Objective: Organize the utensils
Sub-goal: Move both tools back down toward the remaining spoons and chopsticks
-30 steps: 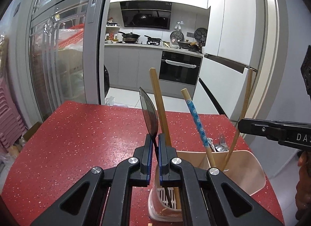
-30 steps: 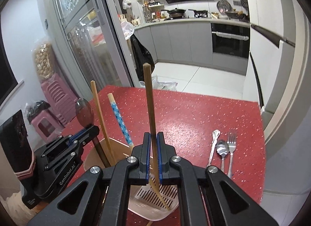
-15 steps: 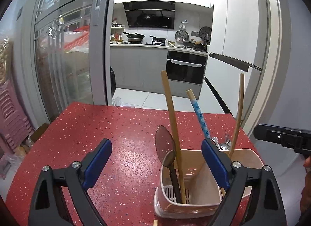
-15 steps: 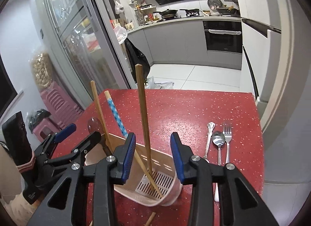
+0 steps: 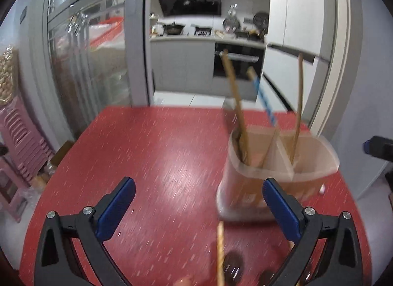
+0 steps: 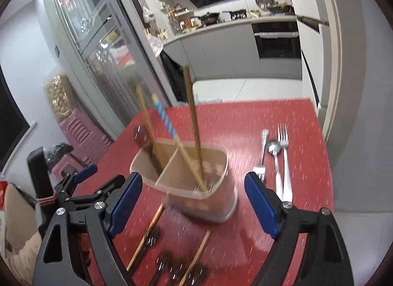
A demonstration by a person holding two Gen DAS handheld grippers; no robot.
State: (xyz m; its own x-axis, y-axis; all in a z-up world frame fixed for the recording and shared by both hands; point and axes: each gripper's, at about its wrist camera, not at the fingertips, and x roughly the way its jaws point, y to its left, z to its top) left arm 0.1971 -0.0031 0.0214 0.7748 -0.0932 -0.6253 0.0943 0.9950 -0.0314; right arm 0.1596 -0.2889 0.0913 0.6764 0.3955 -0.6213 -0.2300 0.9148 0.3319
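A beige two-compartment utensil holder (image 6: 216,202) (image 5: 277,163) stands on the red table (image 5: 147,153). In it stand a long wooden utensil (image 6: 192,118), a blue patterned handle (image 6: 164,116), another wooden handle (image 6: 145,113) and a dark spoon (image 6: 140,134). My left gripper (image 5: 196,187) is open wide with nothing between its jaws, and the holder is ahead to its right. My right gripper (image 6: 192,182) is drawn back from the holder, its jaws opening, nothing gripped. Loose wooden sticks (image 6: 147,234) and dark spoons (image 6: 176,268) lie near its fingers.
Two metal forks (image 6: 285,158) and a metal spoon (image 6: 273,153) lie on the table right of the holder. The left gripper (image 6: 100,177) shows at the left of the right wrist view. Pink stools (image 6: 81,136) stand beyond the table's left edge. Both views are motion-blurred.
The left gripper let go of the dark spoon and the right one of the long wooden utensil; both now stand in the holder. Both grippers opened and pulled back from it.
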